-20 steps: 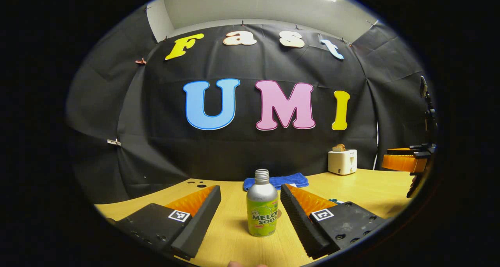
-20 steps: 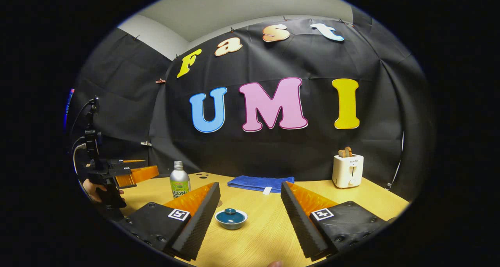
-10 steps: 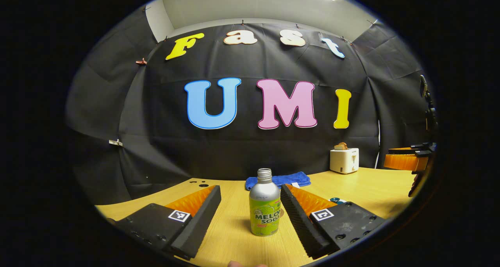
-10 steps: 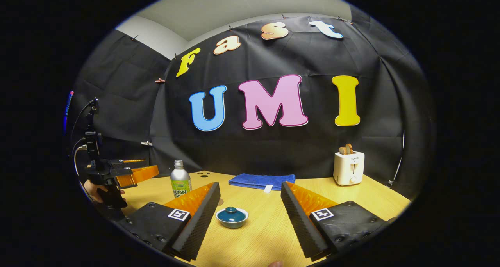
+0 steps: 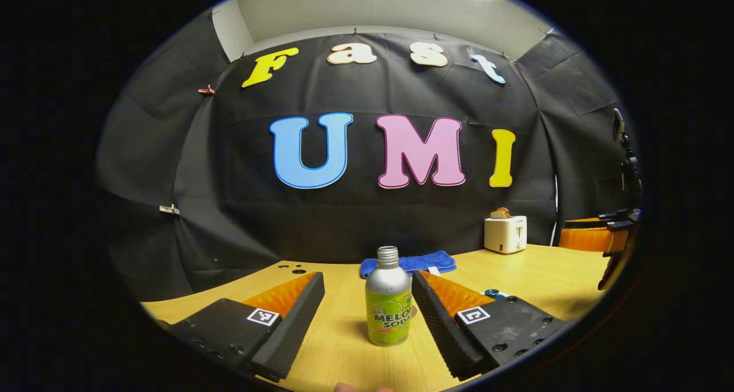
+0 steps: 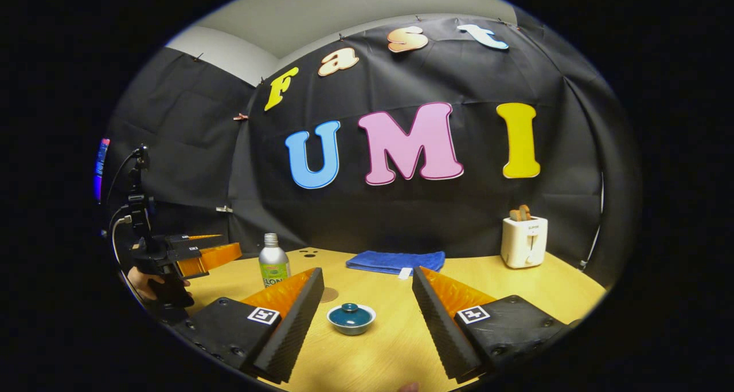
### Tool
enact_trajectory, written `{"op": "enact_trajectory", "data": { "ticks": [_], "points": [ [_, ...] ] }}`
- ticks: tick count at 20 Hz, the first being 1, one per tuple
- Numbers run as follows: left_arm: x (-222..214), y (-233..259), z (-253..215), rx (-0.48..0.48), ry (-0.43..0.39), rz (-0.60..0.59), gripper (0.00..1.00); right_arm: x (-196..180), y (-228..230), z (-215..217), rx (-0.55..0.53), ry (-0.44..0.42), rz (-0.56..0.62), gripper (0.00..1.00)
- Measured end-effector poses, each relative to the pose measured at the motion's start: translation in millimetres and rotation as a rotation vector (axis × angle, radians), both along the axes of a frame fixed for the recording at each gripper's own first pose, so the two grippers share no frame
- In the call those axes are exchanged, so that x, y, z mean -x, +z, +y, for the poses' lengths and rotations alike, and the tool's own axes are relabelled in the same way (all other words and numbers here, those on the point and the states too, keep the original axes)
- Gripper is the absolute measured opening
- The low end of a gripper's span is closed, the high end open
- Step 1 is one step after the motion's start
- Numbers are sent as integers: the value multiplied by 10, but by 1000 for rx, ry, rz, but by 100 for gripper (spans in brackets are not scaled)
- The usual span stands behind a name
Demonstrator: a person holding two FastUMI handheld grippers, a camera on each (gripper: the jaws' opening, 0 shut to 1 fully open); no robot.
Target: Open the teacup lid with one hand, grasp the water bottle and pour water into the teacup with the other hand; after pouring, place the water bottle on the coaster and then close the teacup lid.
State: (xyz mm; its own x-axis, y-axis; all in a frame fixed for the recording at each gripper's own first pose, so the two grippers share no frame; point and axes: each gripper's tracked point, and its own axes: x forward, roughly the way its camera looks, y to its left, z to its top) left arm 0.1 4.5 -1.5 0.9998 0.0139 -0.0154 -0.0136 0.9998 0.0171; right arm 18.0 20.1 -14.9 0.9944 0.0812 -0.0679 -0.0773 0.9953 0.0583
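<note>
- Bottle (image 5: 388,304) stands upright on the wooden table (image 5: 545,274), between the fingers of your left gripper (image 5: 367,314) — both fingers are spread wide and neither one touches it.
- Your right gripper (image 6: 367,317) also has its fingers apart, with the teacup (image 6: 351,318) sitting between them and a little ahead, untouched.
- The teacup's lid (image 6: 350,313) is on, knob up.
- In the right gripper view the bottle sits toward the table's left side, with a small round coaster (image 6: 328,294) on the wood between it and the teacup.
- A folded blue cloth (image 6: 395,262) lies along the table's far edge — near the middle.
- A white toaster (image 6: 524,241) with bread in its slots stands at the far right corner.
- Your hand (image 6: 150,281) shows at the left of the right gripper view, holding the left gripper's handle.
</note>
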Motion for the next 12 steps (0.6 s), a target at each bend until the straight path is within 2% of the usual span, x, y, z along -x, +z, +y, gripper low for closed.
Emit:
{"op": "enact_trajectory", "data": {
  "ticks": [3, 7, 12],
  "points": [
    [-2, -17, -4, -1, -2, 3, 97, -248, -288, 145, -20, 54, 103, 94],
    [-27, -73, 52, 4, 3, 18, 97, -537, -761, 220, 50, 70, 253, 89],
    [-31, -58, 127, -6, 19, 18, 97, -758, -1085, 284, 48, 69, 328, 73]
  ]
}}
